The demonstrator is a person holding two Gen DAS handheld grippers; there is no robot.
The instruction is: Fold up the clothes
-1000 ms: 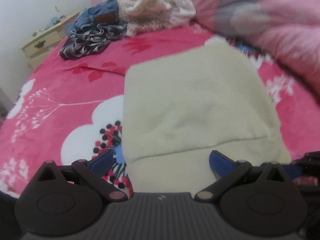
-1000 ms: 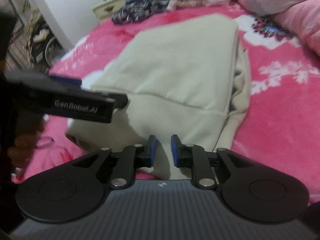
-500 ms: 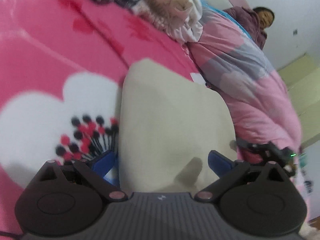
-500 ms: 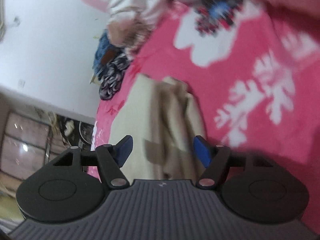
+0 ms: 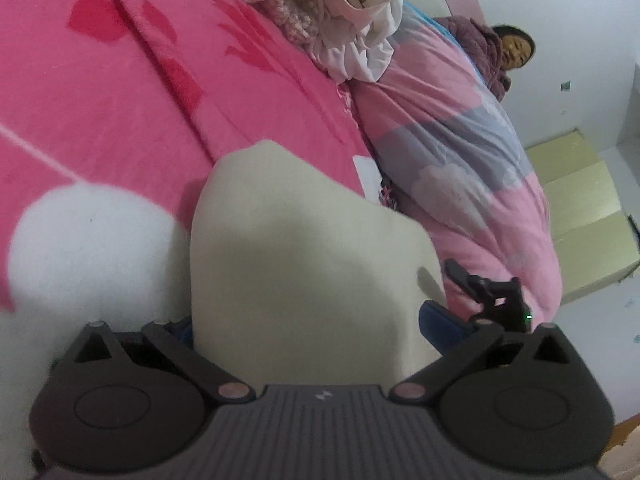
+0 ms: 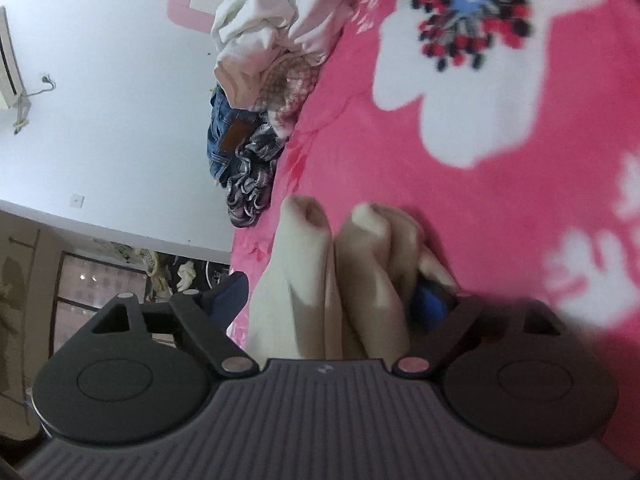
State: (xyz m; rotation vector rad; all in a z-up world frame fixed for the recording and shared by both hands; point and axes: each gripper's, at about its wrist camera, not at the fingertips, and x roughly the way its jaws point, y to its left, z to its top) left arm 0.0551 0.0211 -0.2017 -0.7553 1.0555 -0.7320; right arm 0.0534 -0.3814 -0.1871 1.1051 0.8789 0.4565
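Pink fleece bed (image 5: 120, 92), one folded cream garment (image 5: 296, 264).
Left gripper (image 5: 308, 320) jaws spread around its soft edge; right gripper (image 6: 332, 300) jaws just widened, straddling rounded folds.

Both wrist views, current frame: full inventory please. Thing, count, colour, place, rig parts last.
Folded fleece garment: one, cream, on the bed, lying between both grippers' open fingers.
Plush bed blanket: one, hot pink with white and red flowers, under everything.
Padded quilt: one, pink and grey, bunched along the bed's far side.
Unfolded clothes pile: one heap, white, pink knit, blue denim, dark print, at the bed's head end.
Person in purple top: one, behind the quilt.
Flat cardboard: yellowish, by the wall.
Left gripper: black with blue pads, open around the garment's edge.
Right gripper: same build, jaws just opened, straddling the garment's folds.
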